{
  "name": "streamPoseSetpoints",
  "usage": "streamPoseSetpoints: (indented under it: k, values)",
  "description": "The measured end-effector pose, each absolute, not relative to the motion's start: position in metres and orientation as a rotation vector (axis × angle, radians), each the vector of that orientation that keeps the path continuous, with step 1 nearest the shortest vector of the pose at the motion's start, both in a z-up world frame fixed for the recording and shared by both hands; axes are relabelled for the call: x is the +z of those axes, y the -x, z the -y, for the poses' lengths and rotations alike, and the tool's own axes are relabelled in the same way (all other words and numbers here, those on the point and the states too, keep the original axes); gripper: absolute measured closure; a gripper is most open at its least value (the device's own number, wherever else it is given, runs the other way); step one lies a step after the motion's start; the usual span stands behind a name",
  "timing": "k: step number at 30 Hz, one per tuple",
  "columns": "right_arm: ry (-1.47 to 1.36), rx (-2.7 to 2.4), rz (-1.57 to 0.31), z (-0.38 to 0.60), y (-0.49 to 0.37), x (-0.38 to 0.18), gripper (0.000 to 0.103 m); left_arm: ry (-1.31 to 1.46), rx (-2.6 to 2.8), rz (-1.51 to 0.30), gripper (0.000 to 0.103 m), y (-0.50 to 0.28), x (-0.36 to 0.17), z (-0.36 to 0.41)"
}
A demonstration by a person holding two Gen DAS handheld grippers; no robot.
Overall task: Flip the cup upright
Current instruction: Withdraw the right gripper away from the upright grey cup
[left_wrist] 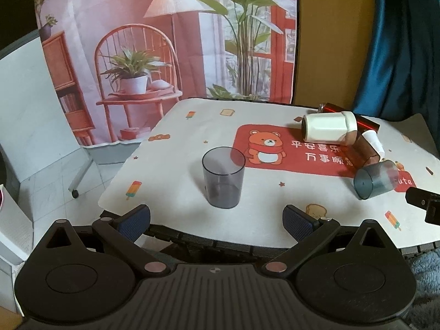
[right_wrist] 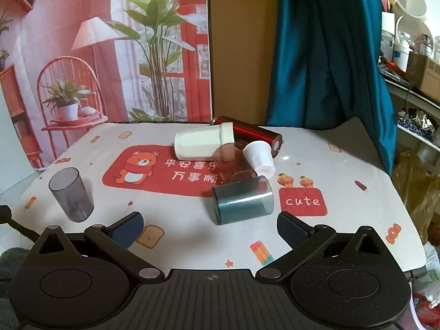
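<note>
Left wrist view: the left gripper (left_wrist: 216, 216) is spread wide and empty, its pads at the near edge of the table (left_wrist: 176, 126). Straight ahead, just beyond the pads and centred between them, a grey cup (left_wrist: 223, 177) stands upright with its mouth up. The teal cup (left_wrist: 375, 178) lies on its side far to the right, its closed base facing the camera and left, its mouth pointing away to the right. Beyond it lie a brown cup (left_wrist: 367, 152), a white cup (left_wrist: 328, 126), a small white cup (left_wrist: 373, 140) and a red cylinder (left_wrist: 357, 117), all on their sides in a loose heap. A dark tip of the right gripper (left_wrist: 423, 200) shows at the right edge, near the teal cup. Right wrist view: the right gripper (right_wrist: 210, 227) is likewise released and holds nothing. The teal cup (right_wrist: 243, 200) lies directly ahead, just past the pads and between them, its long axis running roughly left to right across the fingers, base to the left, mouth to the right. The grey cup (right_wrist: 72, 194) stands well apart to the left. By this layout, the teal cup is the one left to right, and the right gripper is the nearer; since the axis lies across the opening, the jaws would close on base and mouth unless the wrist turns.
</note>
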State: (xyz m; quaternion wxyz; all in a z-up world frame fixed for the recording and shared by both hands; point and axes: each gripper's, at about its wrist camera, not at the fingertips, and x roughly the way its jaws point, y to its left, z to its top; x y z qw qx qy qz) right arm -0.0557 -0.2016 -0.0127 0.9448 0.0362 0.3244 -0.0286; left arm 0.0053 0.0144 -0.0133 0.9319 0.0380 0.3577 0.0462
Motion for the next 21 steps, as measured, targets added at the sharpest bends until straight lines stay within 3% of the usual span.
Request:
streamPoseSetpoints:
  k: [21]
  values:
    - [-0.09, -0.069, -0.68, 0.2089, 0.052, -0.0191, 0.0, -0.092, 0.078, -0.761, 0.0, -0.0064, -0.0191, -0.0123]
